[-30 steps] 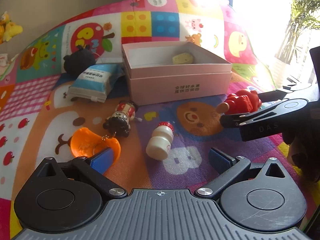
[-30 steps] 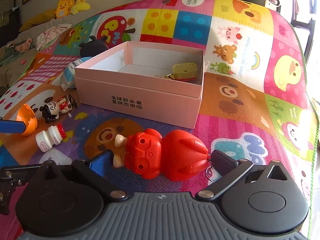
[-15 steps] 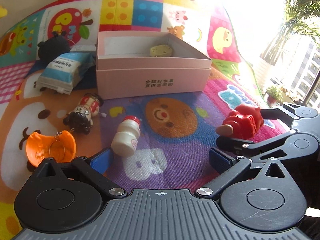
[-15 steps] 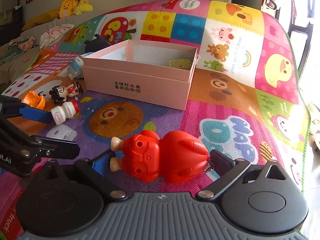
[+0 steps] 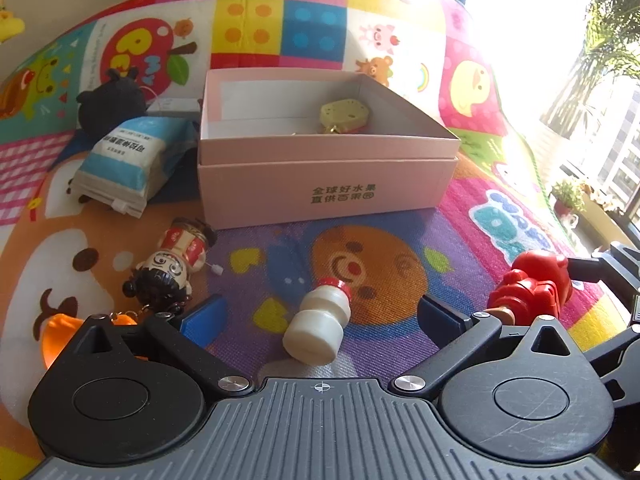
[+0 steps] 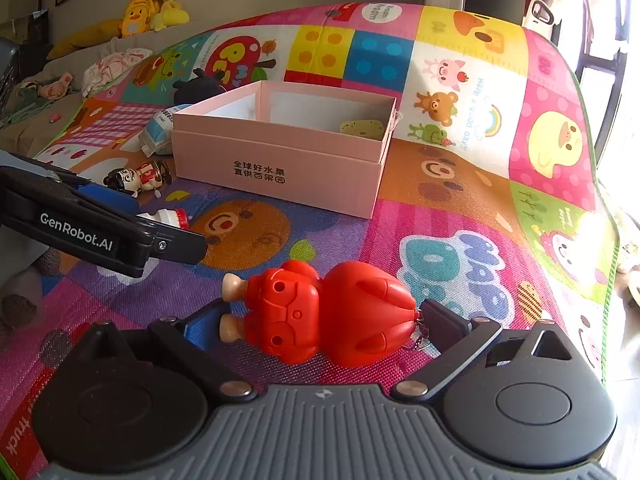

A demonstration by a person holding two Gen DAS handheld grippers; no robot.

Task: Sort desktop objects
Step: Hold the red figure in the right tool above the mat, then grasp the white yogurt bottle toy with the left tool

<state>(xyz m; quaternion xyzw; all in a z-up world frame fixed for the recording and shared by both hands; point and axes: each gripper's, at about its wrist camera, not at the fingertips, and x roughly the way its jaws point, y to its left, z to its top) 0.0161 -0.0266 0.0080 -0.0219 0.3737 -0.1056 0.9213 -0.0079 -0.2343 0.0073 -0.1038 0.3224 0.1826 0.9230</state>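
Observation:
My right gripper (image 6: 320,320) is shut on a red toy figure (image 6: 332,314), held above the mat right of my left gripper; the figure also shows in the left wrist view (image 5: 532,290). My left gripper (image 5: 320,314) is open and empty, its jaws on either side of a small white bottle with a red cap (image 5: 318,330) that lies on the mat. The open pink box (image 5: 320,176) stands beyond, with a yellow toy (image 5: 345,116) inside. The box also shows in the right wrist view (image 6: 280,160).
A doll with black hair (image 5: 172,268), an orange piece (image 5: 54,334), a blue-white packet (image 5: 124,160) and a black plush (image 5: 112,100) lie left of the box on the colourful play mat (image 5: 400,280). Plush toys (image 6: 148,12) sit at the far left.
My left gripper has moved right and forward, so the white bottle now lies between its jaws. My right gripper has drawn back from the box with the red figure.

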